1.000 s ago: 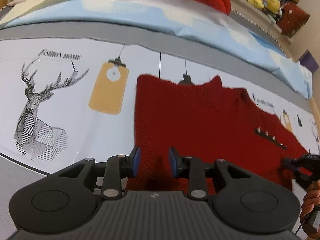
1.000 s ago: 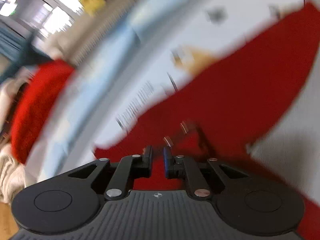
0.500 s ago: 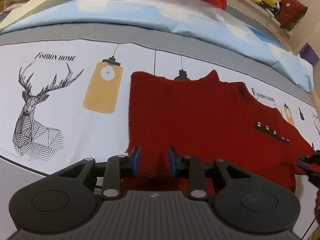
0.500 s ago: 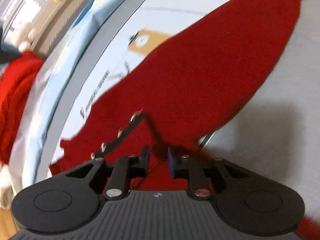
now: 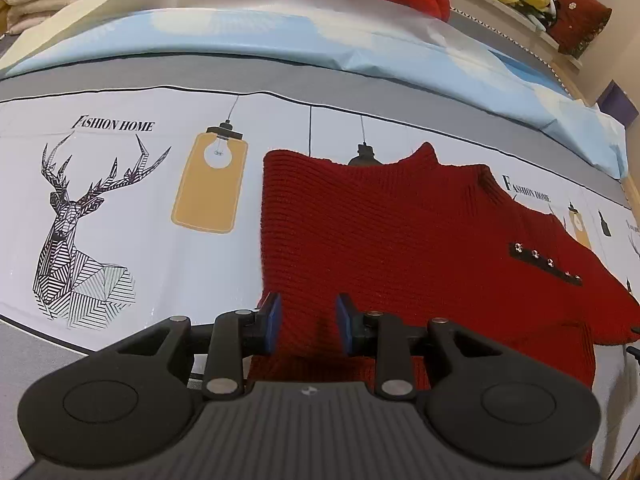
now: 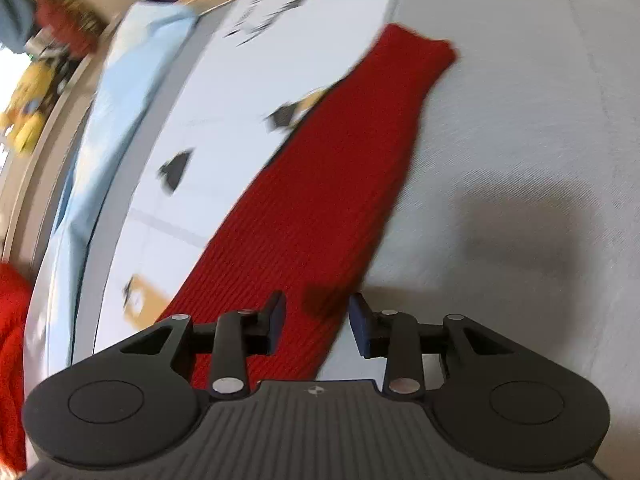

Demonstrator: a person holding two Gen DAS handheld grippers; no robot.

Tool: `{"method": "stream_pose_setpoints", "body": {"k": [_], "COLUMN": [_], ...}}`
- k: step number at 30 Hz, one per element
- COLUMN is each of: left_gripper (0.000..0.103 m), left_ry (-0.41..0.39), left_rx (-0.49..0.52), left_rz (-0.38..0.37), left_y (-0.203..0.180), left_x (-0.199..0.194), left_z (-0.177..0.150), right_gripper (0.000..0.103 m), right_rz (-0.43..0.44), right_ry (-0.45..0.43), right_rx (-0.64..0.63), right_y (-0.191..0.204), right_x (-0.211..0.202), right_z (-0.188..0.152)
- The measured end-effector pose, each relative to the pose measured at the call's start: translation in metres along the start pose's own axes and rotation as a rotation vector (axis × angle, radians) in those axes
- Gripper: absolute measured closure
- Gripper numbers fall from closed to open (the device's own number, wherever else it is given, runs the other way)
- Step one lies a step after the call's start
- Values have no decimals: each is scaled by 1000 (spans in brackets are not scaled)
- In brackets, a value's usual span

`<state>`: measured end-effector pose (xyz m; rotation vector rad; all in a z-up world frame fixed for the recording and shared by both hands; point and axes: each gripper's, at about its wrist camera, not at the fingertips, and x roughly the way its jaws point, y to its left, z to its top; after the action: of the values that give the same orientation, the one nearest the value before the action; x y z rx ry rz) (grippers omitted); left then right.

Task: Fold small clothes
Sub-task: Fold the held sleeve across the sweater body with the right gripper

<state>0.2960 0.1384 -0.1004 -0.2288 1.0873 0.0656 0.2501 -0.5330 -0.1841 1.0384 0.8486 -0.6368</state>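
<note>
Left wrist view first: our left gripper (image 5: 306, 322) sits low over the near left corner of the red knit sweater (image 5: 400, 248), its blue pads parted about as widely as a second ago, with knit showing between them but nothing pinched. This gripper has barely moved across the three moments; only the view has steadied. The sweater lies spread on the printed bed sheet (image 5: 120, 208), just right of the yellow lamp print (image 5: 210, 188), its studded black strap (image 5: 546, 260) toward the right shoulder.

Right wrist view shows the real change. Our right gripper (image 6: 316, 326) was nearly closed over the studded part of the garment a second ago; now its fingers stand well apart, and it looks along one long red sleeve (image 6: 328, 196) stretched out over the grey bedcover (image 6: 520, 120). The picture is smeared with motion, so whether the pads touch the knit we cannot tell.

We judge that the sleeve has just been drawn out and released, so folding it inward over the body likely comes next.
</note>
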Motion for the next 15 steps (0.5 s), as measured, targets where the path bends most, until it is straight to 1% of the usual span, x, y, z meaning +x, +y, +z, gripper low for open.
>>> {"method": "stream_pose_setpoints", "body": {"k": [3, 6, 8, 10, 11, 12, 13, 15], "left_gripper": [71, 71, 71, 71, 71, 71, 71, 71], "left_ry": [1, 3, 3, 2, 1, 1, 0, -1], "left_rx": [13, 14, 10, 5, 5, 5, 4, 3], "left_rz": [-6, -5, -2, -2, -3, -3, -3, -4], "left_y": [-4, -4, -3, -1, -1, -1, 0, 0], "left_x": [0, 1, 1, 1, 1, 1, 1, 0], "left_z": [-1, -2, -1, -1, 0, 0, 1, 1], "right_gripper": [66, 66, 67, 67, 71, 84, 90, 91], "right_rz": [5, 47, 69, 74, 70, 61, 46, 26], "right_ry": [-17, -15, -12, -20, -24, -34, -48, -82], "right_rx": [54, 78, 85, 91, 80, 68, 55, 26], "right_y": [-8, -16, -20, -20, -17, -15, -16, -15], "right_x": [12, 23, 29, 26, 26, 24, 14, 4], "right_z": [14, 24, 27, 26, 26, 27, 25, 23]}}
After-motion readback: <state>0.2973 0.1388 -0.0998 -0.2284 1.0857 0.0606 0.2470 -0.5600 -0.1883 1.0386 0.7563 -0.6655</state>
